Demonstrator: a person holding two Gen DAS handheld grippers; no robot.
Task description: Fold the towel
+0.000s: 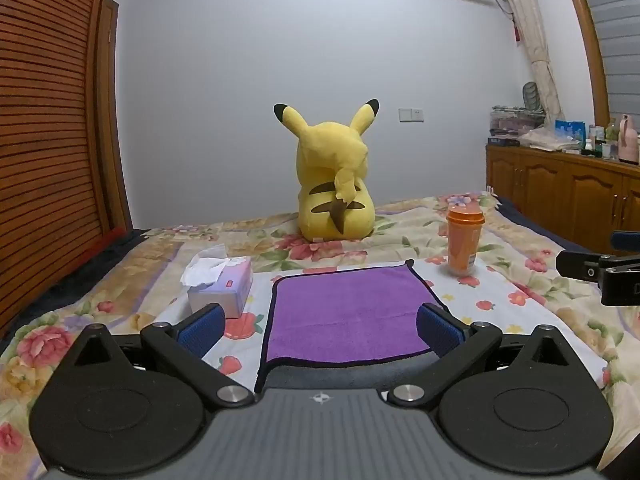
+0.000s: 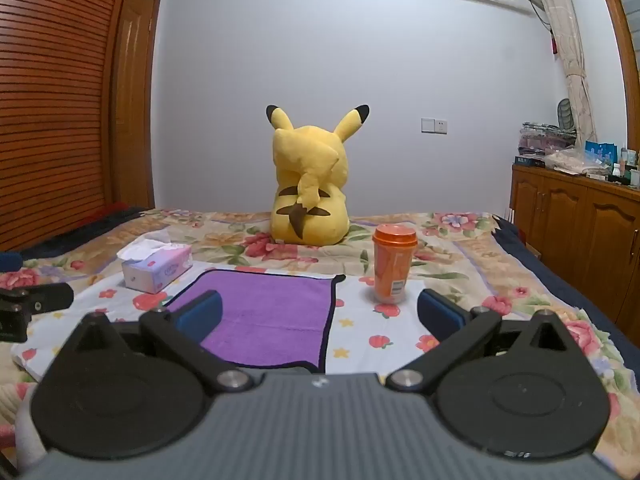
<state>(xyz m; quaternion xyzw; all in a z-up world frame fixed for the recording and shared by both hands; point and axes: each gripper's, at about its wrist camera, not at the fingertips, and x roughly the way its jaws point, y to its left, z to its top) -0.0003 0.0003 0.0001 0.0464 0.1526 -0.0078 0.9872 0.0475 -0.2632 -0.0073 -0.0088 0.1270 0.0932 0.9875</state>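
A purple towel (image 1: 348, 312) with a dark hem lies flat on the floral bedspread; it also shows in the right wrist view (image 2: 272, 312). My left gripper (image 1: 320, 326) is open, its blue-padded fingers spread above the towel's near edge, holding nothing. My right gripper (image 2: 320, 312) is open and empty, over the towel's right edge and the sheet beside it. The right gripper shows at the right edge of the left wrist view (image 1: 600, 276), and the left gripper shows at the left edge of the right wrist view (image 2: 32, 304).
A tissue box (image 1: 222, 284) stands left of the towel. An orange cup (image 1: 464, 240) stands at its far right. A yellow plush toy (image 1: 334, 184) sits behind. Wooden cabinets (image 1: 568, 200) line the right, a slatted wardrobe (image 1: 48, 120) the left.
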